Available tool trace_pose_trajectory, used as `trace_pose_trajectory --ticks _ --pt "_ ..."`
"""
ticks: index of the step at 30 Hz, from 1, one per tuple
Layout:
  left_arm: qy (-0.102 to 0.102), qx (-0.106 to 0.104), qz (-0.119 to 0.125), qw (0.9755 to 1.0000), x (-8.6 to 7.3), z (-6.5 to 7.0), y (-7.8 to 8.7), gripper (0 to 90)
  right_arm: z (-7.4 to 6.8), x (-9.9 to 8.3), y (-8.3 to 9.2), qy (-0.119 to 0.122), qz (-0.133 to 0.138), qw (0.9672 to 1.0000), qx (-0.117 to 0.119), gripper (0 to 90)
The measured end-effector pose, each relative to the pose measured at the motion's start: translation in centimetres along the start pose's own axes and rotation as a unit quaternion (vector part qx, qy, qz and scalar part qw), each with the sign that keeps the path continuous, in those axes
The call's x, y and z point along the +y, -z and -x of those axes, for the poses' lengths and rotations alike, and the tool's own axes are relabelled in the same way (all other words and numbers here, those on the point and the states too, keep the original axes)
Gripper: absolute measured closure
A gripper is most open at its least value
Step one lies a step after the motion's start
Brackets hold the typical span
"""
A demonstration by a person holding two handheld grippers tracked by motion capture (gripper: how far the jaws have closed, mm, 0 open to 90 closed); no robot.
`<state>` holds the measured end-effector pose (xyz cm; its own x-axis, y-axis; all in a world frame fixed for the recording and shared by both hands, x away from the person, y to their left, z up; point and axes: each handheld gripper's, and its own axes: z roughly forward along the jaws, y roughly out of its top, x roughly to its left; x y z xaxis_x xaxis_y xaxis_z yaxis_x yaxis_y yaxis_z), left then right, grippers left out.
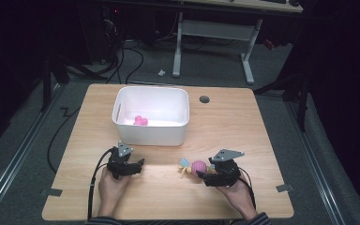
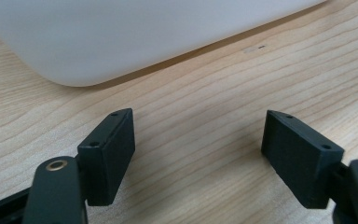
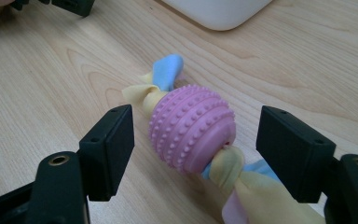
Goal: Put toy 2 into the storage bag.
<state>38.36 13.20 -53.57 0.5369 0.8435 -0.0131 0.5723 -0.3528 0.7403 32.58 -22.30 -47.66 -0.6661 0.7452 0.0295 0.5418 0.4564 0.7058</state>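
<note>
The pink knobbly ball of a chew toy, with yellow and blue cloth knotted through it, lies on the desk directly between the wide-open jaws of the right gripper; neither jaw touches it, with a clear gap on each side; the toy's long axis, cloth end to cloth end, runs roughly along the line the gripper points, slanting a little, so the jaws would close across the ball's round middle rather than on the cloth; that crosswise fit looks like the thing the next move depends on. In the high view the toy sits near the front edge of the desk, just beside the right gripper and well apart from the left gripper; the right hand is plainly the nearer one. The left gripper also has its jaws wide, with nothing but bare wood between them; the white bin stands just beyond it, and a pink thing lies inside the bin.
</note>
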Motion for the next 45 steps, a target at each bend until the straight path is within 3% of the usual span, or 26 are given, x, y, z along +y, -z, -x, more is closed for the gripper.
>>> trace_pose_trajectory --ticks 20,28,34,40,45 --pt "0.001 -0.002 0.000 1.0000 0.0 0.0 0.0 25.5 -0.1 0.4 -3.3 0.014 -0.063 0.9979 -0.002 30.0" --pt "0.001 -0.003 0.000 1.0000 0.0 -0.1 0.0 25.5 -0.1 0.0 -3.1 0.021 -0.054 0.9983 -0.004 33.3" --pt "0.000 -0.003 0.000 1.0000 0.0 -0.1 0.0 25.5 -0.1 0.1 -2.7 0.026 -0.045 0.9985 0.017 33.5" --pt "0.001 -0.003 0.000 1.0000 0.0 0.0 0.0 25.6 0.6 0.1 -1.9 -0.002 -0.031 0.9984 0.048 33.6" --pt "0.001 -0.003 0.000 1.0000 0.0 -0.1 0.0 25.6 0.9 0.6 -0.8 0.001 -0.031 0.9982 0.050 33.5"
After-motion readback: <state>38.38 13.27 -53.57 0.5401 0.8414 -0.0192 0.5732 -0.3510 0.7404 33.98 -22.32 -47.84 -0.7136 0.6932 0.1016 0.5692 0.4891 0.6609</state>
